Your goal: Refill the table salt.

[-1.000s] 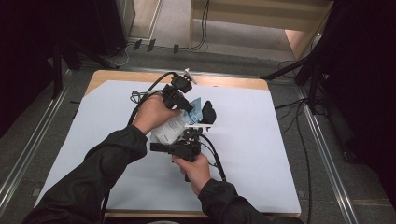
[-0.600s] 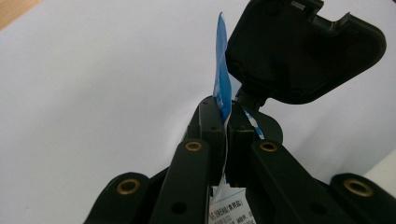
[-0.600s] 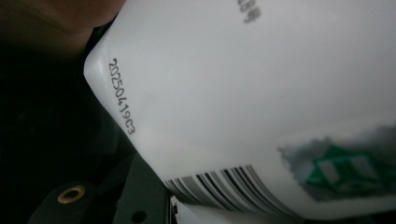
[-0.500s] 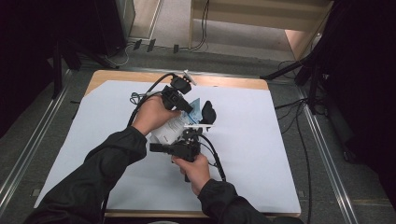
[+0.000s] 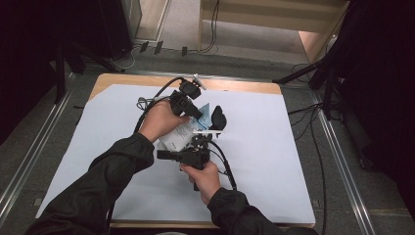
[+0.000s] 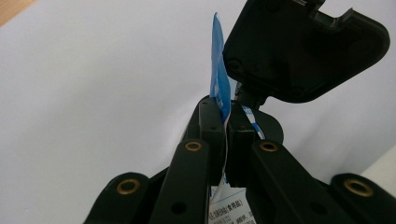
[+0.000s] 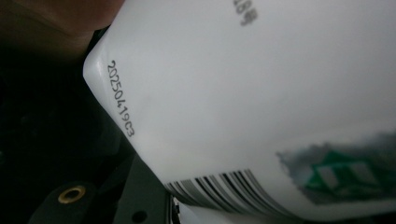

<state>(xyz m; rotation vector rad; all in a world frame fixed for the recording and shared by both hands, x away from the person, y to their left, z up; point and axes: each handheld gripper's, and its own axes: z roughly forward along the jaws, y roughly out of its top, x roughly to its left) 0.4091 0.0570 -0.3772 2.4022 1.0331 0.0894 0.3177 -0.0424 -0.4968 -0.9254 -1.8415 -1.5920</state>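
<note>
You are working at the middle of the table (image 5: 293,196), with bare pale cover lying open all round your hands.

Nearest you, your right gripper (image 5: 198,147) is sitting just below the white packet (image 5: 178,137) and pointing up toward twelve o'clock. In the right gripper view the packet's rounded white body with its printed date and barcode is pressing close over the camera, and the jaw tips are hidden behind it. So you cannot tell from here whether those jaws are gripping the packet or merely standing partly open beside it.

Just beyond, your left gripper (image 5: 188,105) is coming in from ten o'clock. In the left gripper view its jaws are standing closed, pinching the packet's blue edge (image 6: 220,88) between the pads, with the blue strip rising past the tips and the white printed part hanging below.

Touching or just past that blue edge, at one o'clock from your grippers, a black lidded object (image 5: 218,117) is resting on the cover; it is looming right behind the tips in the left gripper view, so room is tight there.

Toward three, six and nine o'clock the cover is running open to the table's edges. The far wooden edge at twelve is near the trailing cable.
</note>
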